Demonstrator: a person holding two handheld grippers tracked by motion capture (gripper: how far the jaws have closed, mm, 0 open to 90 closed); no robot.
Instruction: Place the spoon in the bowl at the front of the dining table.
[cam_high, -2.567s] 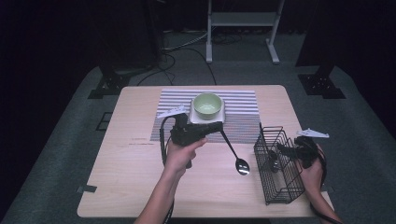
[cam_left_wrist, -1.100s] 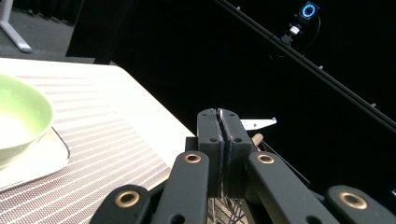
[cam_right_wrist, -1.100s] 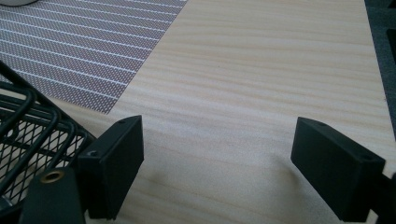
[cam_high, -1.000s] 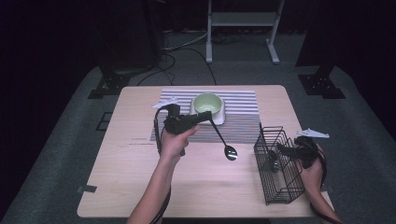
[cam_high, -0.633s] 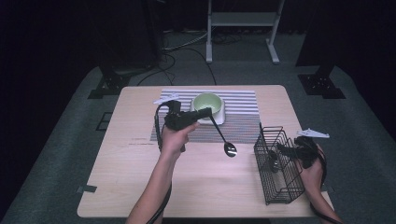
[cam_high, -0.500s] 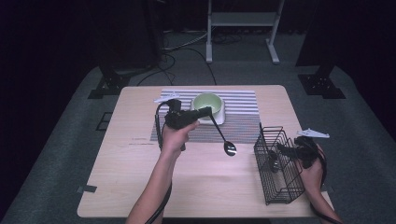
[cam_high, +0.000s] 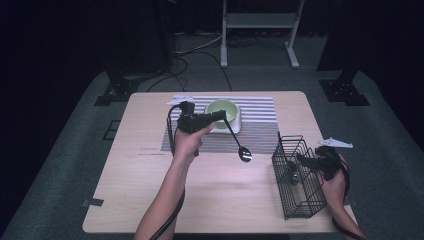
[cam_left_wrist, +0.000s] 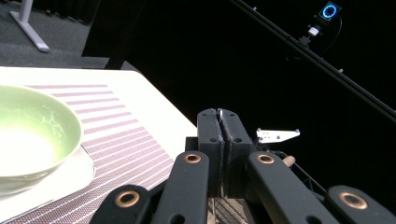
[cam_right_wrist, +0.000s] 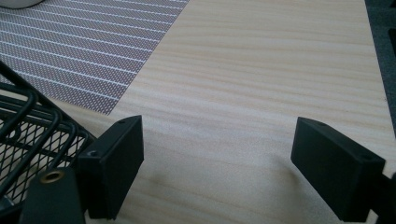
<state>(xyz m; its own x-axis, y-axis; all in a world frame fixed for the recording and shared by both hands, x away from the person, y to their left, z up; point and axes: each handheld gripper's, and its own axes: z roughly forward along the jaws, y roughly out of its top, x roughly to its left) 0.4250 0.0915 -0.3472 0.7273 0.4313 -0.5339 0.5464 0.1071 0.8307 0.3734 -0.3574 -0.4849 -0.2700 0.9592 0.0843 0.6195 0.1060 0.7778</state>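
Held a spoon (cam_high: 236, 141) by the tip of its handle in the left gripper (cam_high: 216, 118), jaws pressed together on it; in the left gripper view, only a thin sliver of metal seen between the closed pads (cam_left_wrist: 211, 140). Spoon hung down and to the right from the jaws, above the striped mat (cam_high: 260, 112), its bowl end low over the mat's near edge, right of the left hand (cam_high: 186, 142). Whether the bowl end touched the mat or table, cannot tell. Left gripper raised just beside the left rim of the green bowl (cam_high: 222, 108), which sat on a white square plate (cam_high: 235, 126) at the far middle of the mat. In the left gripper view, bowl (cam_left_wrist: 32, 135) seen close at the left, on the plate (cam_left_wrist: 56, 184), with the mat (cam_left_wrist: 121, 140) running past it.

Right gripper (cam_high: 312, 162) kept at the near right of the table (cam_high: 150, 175), against the right side of the black wire basket (cam_high: 295, 185), held by the right hand (cam_high: 332, 182). Jaws spread wide apart in the right gripper view (cam_right_wrist: 217, 172), nothing between them but bare table wood (cam_right_wrist: 261, 84); basket wire (cam_right_wrist: 28, 135) touching or just beside the left jaw, mat corner (cam_right_wrist: 84, 51) farther off.

Basket stood upright near the right edge, well apart from the spoon.
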